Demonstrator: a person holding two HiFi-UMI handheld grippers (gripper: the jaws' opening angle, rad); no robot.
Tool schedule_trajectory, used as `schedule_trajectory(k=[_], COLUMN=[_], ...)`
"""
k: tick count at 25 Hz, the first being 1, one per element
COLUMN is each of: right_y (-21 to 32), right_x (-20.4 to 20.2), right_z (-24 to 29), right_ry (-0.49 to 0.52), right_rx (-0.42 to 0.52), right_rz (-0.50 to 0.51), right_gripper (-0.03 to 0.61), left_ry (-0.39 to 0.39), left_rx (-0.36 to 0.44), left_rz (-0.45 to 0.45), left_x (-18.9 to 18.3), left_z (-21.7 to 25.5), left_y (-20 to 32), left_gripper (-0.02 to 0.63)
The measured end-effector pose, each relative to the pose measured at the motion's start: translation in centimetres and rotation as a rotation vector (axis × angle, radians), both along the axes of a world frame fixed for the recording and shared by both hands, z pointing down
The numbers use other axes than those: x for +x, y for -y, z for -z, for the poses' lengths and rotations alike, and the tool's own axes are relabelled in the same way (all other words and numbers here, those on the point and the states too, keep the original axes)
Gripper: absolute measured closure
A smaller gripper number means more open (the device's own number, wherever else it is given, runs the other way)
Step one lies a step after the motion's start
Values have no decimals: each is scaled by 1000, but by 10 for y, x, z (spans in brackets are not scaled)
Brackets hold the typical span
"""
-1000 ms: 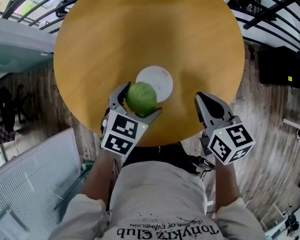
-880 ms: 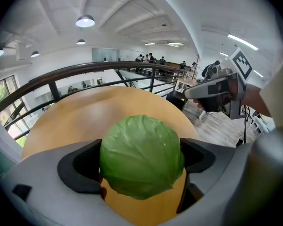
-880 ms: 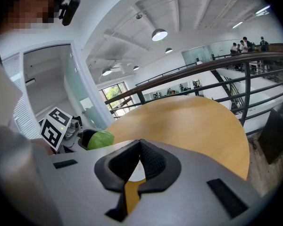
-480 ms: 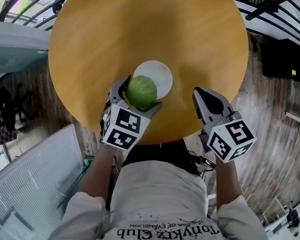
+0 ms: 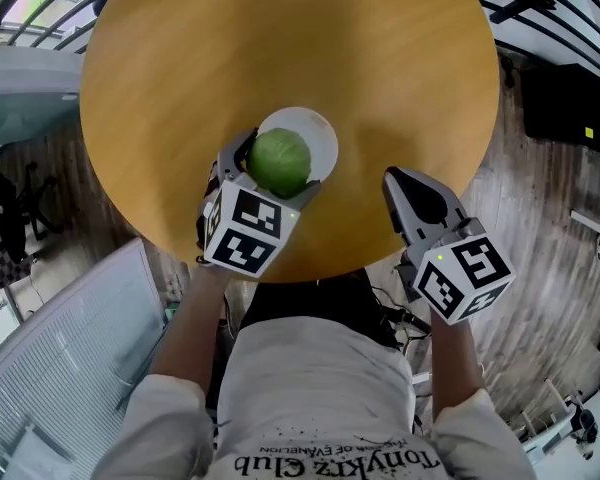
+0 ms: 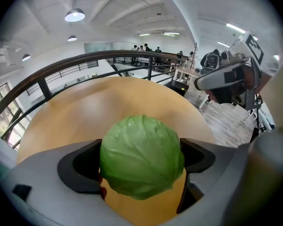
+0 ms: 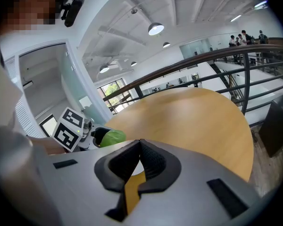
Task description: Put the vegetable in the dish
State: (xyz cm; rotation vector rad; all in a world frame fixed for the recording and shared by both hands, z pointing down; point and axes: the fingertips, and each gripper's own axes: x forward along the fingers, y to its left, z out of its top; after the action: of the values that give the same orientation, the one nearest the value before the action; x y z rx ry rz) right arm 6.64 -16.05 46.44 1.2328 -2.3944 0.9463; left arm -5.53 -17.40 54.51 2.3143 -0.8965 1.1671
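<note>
A round green cabbage (image 5: pixel 279 162) sits between the jaws of my left gripper (image 5: pixel 273 171), which is shut on it. In the head view it hangs over the near-left part of a small white dish (image 5: pixel 316 133) on the round wooden table (image 5: pixel 280 38). The left gripper view shows the cabbage (image 6: pixel 141 156) filling the gap between both jaws, with the dish hidden beneath it. My right gripper (image 5: pixel 405 193) is shut with nothing in it, near the table's front right edge. In the right gripper view the cabbage (image 7: pixel 111 137) shows small at the left.
The table stands on a balcony with black railings (image 5: pixel 540 8) behind it. A wood-plank floor (image 5: pixel 540 218) lies to the right, with a black box (image 5: pixel 568 103) on it. A white panel (image 5: pixel 70 368) stands at the lower left. The person's body is close to the table's near edge.
My left gripper has carried the cabbage forward, from the dish's near edge to over the dish. The right gripper has barely moved.
</note>
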Motion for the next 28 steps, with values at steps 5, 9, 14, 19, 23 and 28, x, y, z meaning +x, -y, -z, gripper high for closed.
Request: schedule_trajectory(k=[5, 9, 14, 19, 23, 28], right_y=[0, 0, -5, -6, -7, -8], right_x=[1, 2, 3, 6, 7, 10], right_z=[-8, -14, -19, -21, -23, -27], right_ry=[-5, 4, 10, 6, 3, 5], right_rx=[-28, -38, -47, -58, -64, -70], right_rz=[2, 9, 16, 12, 10, 10], right_gripper=[562, 562, 562, 561, 561, 561], left_ry=[16, 28, 40, 79, 78, 91], left_rx=[-21, -33, -48, -57, -75, -81], left_rz=[-2, -2, -1, -23, -21, -30], left_x=[1, 5, 10, 10, 9, 10], left_z=[-14, -24, -37, -52, -60, -67], left_y=[11, 15, 16, 16, 17, 18], left_gripper=[107, 107, 107, 107, 107, 107])
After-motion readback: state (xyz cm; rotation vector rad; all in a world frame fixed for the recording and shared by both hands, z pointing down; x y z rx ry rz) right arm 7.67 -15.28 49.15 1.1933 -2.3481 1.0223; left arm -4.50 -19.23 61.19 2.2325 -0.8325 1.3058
